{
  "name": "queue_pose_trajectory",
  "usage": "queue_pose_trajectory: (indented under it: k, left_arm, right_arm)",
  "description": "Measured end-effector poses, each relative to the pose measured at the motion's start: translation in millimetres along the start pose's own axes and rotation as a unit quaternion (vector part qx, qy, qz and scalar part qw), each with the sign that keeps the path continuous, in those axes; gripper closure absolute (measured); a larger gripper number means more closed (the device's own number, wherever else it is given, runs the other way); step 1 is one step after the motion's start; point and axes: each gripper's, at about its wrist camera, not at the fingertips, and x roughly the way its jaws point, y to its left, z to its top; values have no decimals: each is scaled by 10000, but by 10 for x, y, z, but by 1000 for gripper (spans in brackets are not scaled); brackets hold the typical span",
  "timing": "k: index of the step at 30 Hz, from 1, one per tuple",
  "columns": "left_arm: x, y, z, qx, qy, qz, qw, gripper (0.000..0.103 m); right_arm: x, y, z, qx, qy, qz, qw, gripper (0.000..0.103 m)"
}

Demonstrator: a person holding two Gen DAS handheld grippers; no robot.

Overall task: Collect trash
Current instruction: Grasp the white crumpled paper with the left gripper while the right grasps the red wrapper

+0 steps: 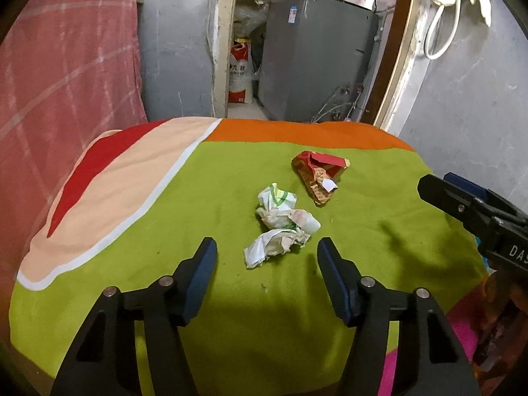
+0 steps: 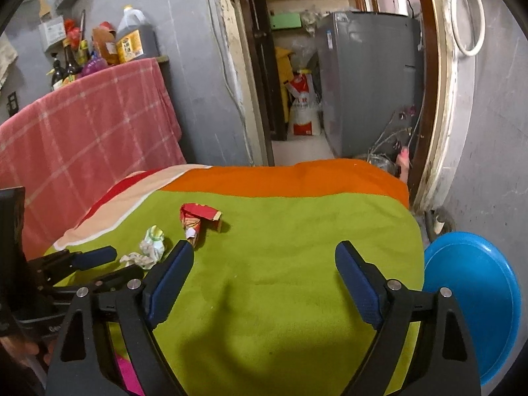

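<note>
Left tongs [image 1: 267, 257] spread just near crumpled white paper [image 1: 282, 224], red wrapper [image 1: 318, 175] farther right on green blanket [image 1: 198, 214], right tongs [image 2: 264, 264] spread, blue basin [image 2: 475, 297] at right.

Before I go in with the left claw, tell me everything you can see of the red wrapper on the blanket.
The red wrapper is a crumpled, partly flattened pack, red with gold-orange patterned print and a small white torn flap at its near end. It looks like thin card or foil paper. It lies loose on the green blanket, beyond the white crumpled paper, apart from it, touched by neither claw.
</note>
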Motion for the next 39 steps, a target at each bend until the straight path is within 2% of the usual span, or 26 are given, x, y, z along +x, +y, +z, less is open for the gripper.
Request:
queue_pose_trajectory:
  k: [6, 9, 10, 13, 21, 23, 25, 33, 37, 39]
  left_arm:
    - [113, -4, 74, -37, 114, -83, 9999, 59]
    - [143, 17, 120, -86, 105, -117, 9998, 71]
    - [149, 28, 127, -105, 108, -128, 9998, 78]
    - [147, 67, 163, -221, 71, -102, 9997, 84]
    - [90, 238, 205, -610, -21, -106, 9981, 87]
    - [73, 251, 205, -684, -30, -37, 9976, 87]
    - [57, 288, 210, -752, -56, 2, 9972, 88]
    - [-36, 380, 191, -1016, -223, 178, 9944, 88]
    - [-50, 382, 187, -1041, -234, 218, 9941, 88]
    - [-58, 373, 182, -1042, -241, 219, 9940, 88]
  right_arm:
    - [95, 4, 44, -15, 177, 2, 9998, 15]
    - [149, 16, 67, -67, 270, 44, 9996, 15]
    - [171, 23, 75, -92, 306, 69, 9995, 15]
    - [246, 44, 104, -138, 412, 203, 9988, 16]
    - [414, 223, 172, -495, 622, 458, 9958, 24]
    - [480, 249, 200, -532, 704, 512, 9948, 31]
    - [550, 270, 234, -507, 777, 629, 9937, 42]
    - [798, 462, 300, -526, 997, 1107, 9874, 44]
    - [908, 531, 293, -597, 1132, 1062, 9861, 44]
    - [943, 544, 278, -622, 1195, 1021, 9856, 49]
